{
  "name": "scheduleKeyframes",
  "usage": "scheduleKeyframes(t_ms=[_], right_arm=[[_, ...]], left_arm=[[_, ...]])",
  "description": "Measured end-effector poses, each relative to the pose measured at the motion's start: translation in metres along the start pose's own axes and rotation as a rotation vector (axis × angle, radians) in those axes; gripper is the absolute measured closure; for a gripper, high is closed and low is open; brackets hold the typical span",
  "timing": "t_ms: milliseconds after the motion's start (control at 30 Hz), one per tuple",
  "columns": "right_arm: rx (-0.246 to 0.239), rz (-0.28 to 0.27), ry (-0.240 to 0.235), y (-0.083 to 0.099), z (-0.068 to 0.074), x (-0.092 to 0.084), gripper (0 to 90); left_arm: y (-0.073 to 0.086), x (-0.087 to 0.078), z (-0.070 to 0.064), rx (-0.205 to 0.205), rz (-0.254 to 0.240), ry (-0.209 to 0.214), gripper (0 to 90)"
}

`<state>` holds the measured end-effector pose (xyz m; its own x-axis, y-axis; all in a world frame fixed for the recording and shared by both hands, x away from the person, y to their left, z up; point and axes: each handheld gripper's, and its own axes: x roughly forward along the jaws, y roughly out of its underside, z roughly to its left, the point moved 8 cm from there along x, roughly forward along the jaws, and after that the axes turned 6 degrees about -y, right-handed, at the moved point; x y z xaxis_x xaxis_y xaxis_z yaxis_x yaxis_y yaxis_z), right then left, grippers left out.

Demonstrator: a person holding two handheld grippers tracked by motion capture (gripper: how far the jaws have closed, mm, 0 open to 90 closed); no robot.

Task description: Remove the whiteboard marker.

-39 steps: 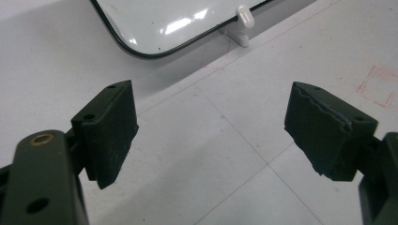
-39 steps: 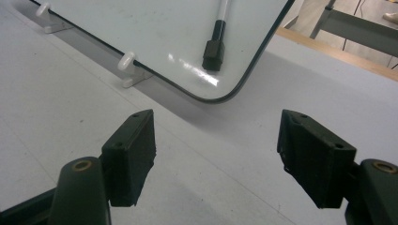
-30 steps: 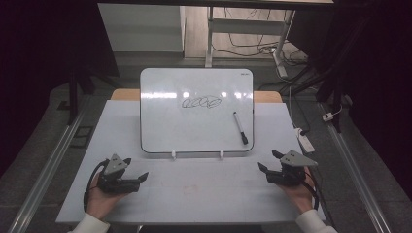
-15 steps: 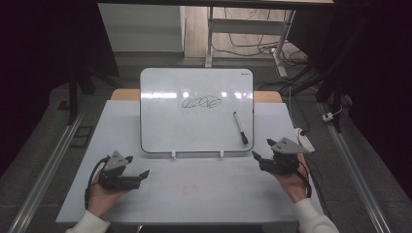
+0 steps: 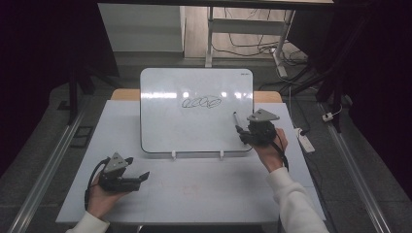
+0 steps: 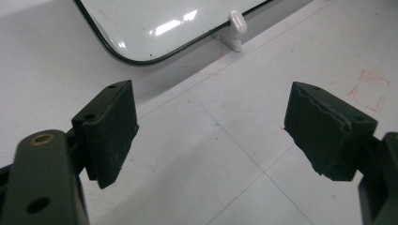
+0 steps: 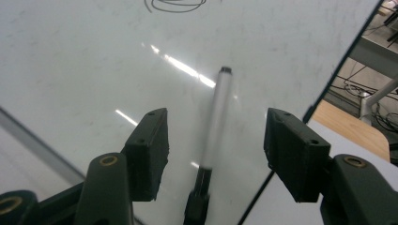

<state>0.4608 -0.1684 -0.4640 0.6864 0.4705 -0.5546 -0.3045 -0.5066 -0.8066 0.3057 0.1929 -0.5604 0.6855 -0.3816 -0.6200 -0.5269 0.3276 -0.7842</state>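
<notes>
A whiteboard (image 5: 194,121) lies on the table with a black scribble (image 5: 201,103) near its top. A marker (image 7: 213,136) with a white barrel and black cap lies on the board's right part. My right gripper (image 5: 241,133) hovers open over it, one jaw on each side of the marker (image 5: 235,120), not touching it. My left gripper (image 5: 138,177) rests open at the table's front left, below the board's lower left corner (image 6: 136,56), nothing between its jaws.
The white table (image 5: 194,189) carries the board on small white clips (image 5: 173,155). A faint red square mark (image 6: 373,89) is on the tabletop. A power strip (image 5: 303,138) lies at the table's right edge. Cables and desk legs stand beyond.
My right gripper has moved forward and up from the table's front right onto the board, over the marker. The left gripper has stayed nearly still.
</notes>
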Motion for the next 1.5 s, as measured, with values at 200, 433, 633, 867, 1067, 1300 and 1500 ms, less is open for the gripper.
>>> scheduleKeyframes(t_ms=[200, 433, 633, 867, 1067, 1300, 1500], right_arm=[[-0.024, 0.058, 0.027, -0.009, -0.003, 0.026, 48.3], [-0.061, 0.088, 0.087, -0.011, -0.004, 0.044, 61.8], [-0.087, 0.100, 0.131, -0.010, -0.004, 0.049, 70.6], [-0.090, 0.102, 0.153, -0.010, -0.003, 0.052, 75.0], [-0.049, 0.090, 0.138, -0.011, 0.000, 0.053, 80.4], [-0.047, 0.077, 0.131, -0.011, 0.000, 0.050, 80.7], [-0.052, 0.015, 0.127, -0.017, 0.003, 0.036, 80.8]], left_arm=[[0.001, 0.001, -0.001, 0.004, 0.005, 0.000, 18.6], [0.003, 0.002, 0.001, 0.003, 0.008, 0.000, 18.7], [0.004, 0.002, 0.001, 0.008, 0.009, 0.000, 18.7], [0.004, 0.002, 0.001, 0.009, 0.012, -0.002, 18.7], [0.005, 0.002, 0.001, 0.011, 0.014, -0.004, 18.7], [0.006, 0.003, 0.002, 0.008, 0.015, -0.007, 18.8], [0.006, 0.003, 0.002, 0.007, 0.017, -0.010, 18.9]])
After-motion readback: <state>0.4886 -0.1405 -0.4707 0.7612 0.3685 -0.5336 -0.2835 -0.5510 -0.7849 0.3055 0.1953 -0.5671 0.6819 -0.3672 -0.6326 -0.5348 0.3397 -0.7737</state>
